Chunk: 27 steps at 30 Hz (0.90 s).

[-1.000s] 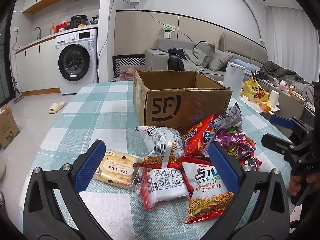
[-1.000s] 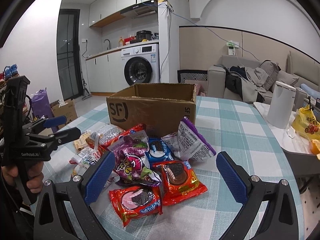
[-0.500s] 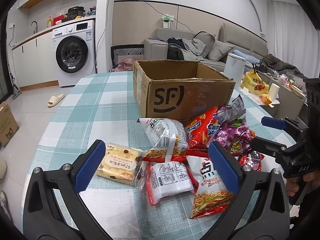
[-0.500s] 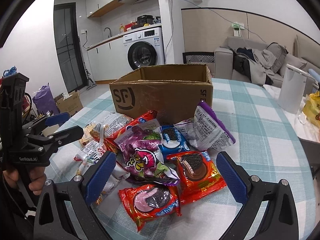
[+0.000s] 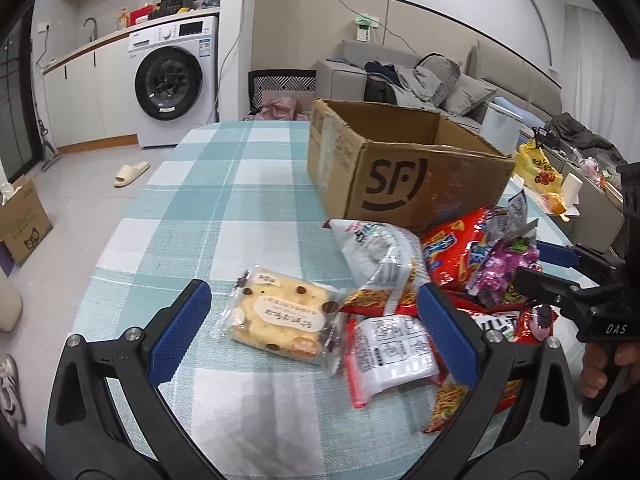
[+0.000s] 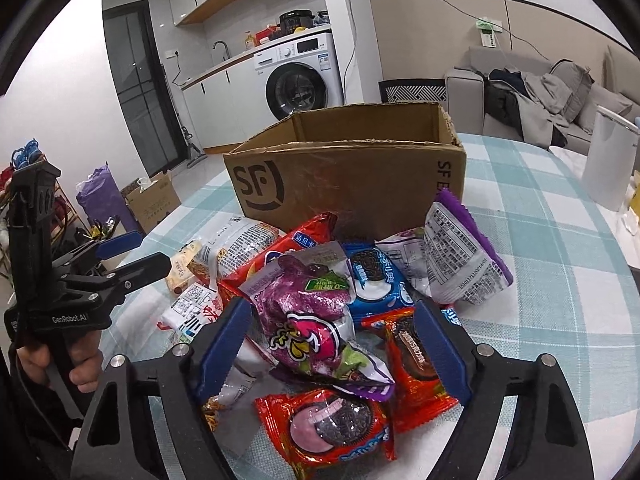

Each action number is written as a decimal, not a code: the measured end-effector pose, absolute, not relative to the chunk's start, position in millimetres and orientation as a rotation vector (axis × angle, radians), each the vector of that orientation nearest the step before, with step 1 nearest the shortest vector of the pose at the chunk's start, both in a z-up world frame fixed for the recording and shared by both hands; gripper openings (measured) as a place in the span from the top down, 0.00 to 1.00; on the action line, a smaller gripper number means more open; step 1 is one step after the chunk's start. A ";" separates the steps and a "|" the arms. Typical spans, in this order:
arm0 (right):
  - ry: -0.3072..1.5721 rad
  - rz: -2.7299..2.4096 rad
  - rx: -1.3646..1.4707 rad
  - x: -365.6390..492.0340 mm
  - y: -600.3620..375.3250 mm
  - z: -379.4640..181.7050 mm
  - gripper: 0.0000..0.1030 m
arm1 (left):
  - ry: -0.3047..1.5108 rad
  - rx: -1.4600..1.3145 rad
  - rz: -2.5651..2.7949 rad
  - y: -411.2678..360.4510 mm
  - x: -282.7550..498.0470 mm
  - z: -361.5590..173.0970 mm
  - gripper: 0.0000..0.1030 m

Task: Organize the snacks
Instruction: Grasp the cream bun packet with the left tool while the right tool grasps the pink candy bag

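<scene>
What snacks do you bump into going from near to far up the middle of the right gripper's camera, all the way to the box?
Red cookie packet with a pink-cream cookie → crinkly purple candy bag → blue sandwich-cookie packet → brown cardboard SF box.

Box [image 6: 352, 184] floor is hidden behind its front wall in both views, so can't tell if anything's inside. Noodle pack [image 5: 452, 404] is half covered by the left gripper's right finger [image 5: 448, 336]. Purple bag [image 6: 312, 320] buries whatever's under it. Red cookie pack [image 6: 332, 432] is cut by the frame bottom. Small print on the packs is too tiny to read.
</scene>
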State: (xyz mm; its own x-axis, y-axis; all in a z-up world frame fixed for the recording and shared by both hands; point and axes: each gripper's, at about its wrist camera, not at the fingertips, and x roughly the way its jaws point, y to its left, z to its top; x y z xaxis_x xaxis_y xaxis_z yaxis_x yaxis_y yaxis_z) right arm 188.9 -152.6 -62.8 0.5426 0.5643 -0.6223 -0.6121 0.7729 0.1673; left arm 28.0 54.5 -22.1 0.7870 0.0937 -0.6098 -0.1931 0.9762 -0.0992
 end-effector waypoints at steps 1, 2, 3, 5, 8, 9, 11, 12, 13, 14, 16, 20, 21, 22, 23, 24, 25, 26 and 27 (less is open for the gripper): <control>0.716 0.695 -0.076 190.2 -150.6 -63.5 0.21 | 0.654 -0.170 0.161 57.9 28.5 -23.1 0.00; 0.720 0.694 -0.072 191.1 -149.6 -64.2 0.24 | 0.662 -0.179 0.167 61.3 29.7 -24.8 0.01; 0.728 0.695 -0.063 193.3 -147.9 -65.3 0.25 | 0.670 -0.183 0.176 64.1 30.4 -26.7 0.00; 0.746 0.702 -0.044 196.1 -146.1 -67.1 0.27 | 0.690 -0.177 0.203 68.2 32.9 -30.8 0.01; 0.748 0.711 -0.056 195.1 -141.9 -67.9 0.33 | 0.723 -0.163 0.237 73.3 38.6 -36.8 0.01; 0.748 0.715 -0.058 194.7 -140.4 -68.3 0.34 | 0.735 -0.165 0.244 75.5 40.5 -38.7 0.01; 0.749 0.721 -0.059 194.8 -138.3 -68.5 0.38 | 0.760 -0.169 0.237 79.2 44.2 -42.8 0.01; 0.750 0.726 -0.057 194.5 -137.8 -68.5 0.42 | 0.768 -0.167 0.235 80.6 45.7 -44.7 0.01; 0.752 0.732 -0.056 194.3 -136.9 -68.7 0.43 | 0.781 -0.161 0.240 81.4 47.9 -46.7 0.01; 0.754 0.736 -0.055 193.7 -137.2 -68.5 0.45 | 0.795 -0.153 0.246 81.6 49.7 -48.1 0.01; 0.755 0.743 -0.050 191.7 -137.5 -68.5 0.46 | 0.814 -0.148 0.244 82.7 53.2 -51.8 0.01; 0.760 0.756 -0.042 191.1 -138.5 -68.5 0.51 | 0.854 -0.138 0.243 83.8 60.9 -59.4 0.01; 0.760 0.760 -0.042 190.2 -139.1 -67.5 0.52 | 0.858 -0.136 0.242 83.8 61.9 -60.1 0.01; 0.759 0.766 -0.040 189.2 -139.8 -67.1 0.52 | 0.861 -0.136 0.240 84.4 63.0 -60.9 0.00; 0.757 0.770 -0.039 188.4 -140.1 -66.4 0.52 | 0.865 -0.135 0.239 85.3 64.8 -62.1 0.00; 0.755 0.774 -0.037 187.0 -141.0 -66.3 0.52 | 0.872 -0.131 0.251 86.7 67.1 -63.8 0.01; 0.756 0.774 -0.035 187.1 -141.1 -66.0 0.52 | 0.880 -0.135 0.248 88.5 69.3 -65.7 0.01; 0.760 0.774 -0.035 187.5 -141.1 -66.2 0.52 | 0.886 -0.142 0.241 90.2 70.8 -67.0 0.01; 0.762 0.777 -0.034 188.1 -141.6 -66.7 0.52 | 0.891 -0.144 0.241 90.6 71.3 -67.7 0.00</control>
